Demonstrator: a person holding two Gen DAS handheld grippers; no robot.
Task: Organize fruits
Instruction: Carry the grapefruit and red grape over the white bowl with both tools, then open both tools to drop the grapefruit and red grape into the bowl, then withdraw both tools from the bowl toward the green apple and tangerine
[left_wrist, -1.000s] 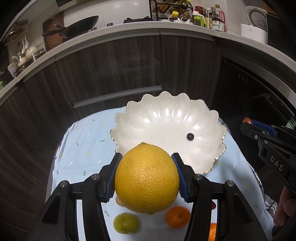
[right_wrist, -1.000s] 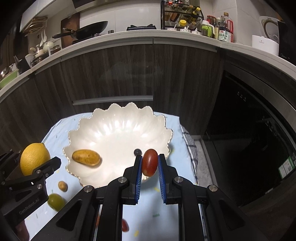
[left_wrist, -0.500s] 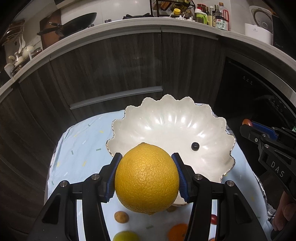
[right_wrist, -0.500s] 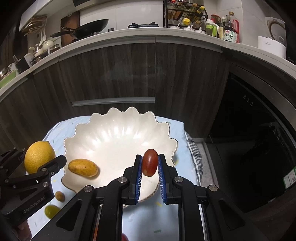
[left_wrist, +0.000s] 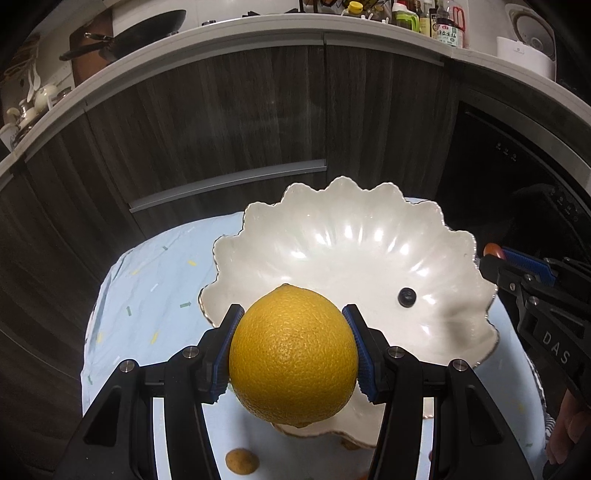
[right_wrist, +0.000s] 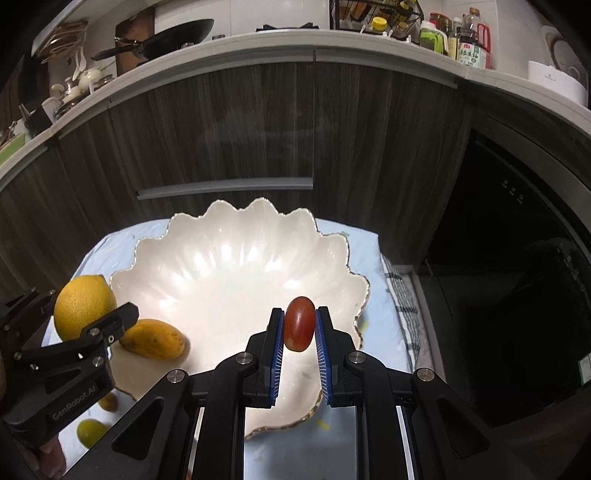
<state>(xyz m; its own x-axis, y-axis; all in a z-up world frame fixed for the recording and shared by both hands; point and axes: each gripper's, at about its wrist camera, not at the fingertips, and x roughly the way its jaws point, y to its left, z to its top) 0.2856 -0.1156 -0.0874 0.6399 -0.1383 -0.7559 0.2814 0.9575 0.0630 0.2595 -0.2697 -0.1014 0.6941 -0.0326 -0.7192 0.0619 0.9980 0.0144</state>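
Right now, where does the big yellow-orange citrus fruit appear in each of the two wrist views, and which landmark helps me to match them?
Left wrist view: the citrus fruit fills the lower centre, clamped in the left gripper.
Right wrist view: the same fruit sits at the left edge, beside the bowl's rim, above a small mango.
Shared landmark: the white scalloped bowl on the light blue cloth.
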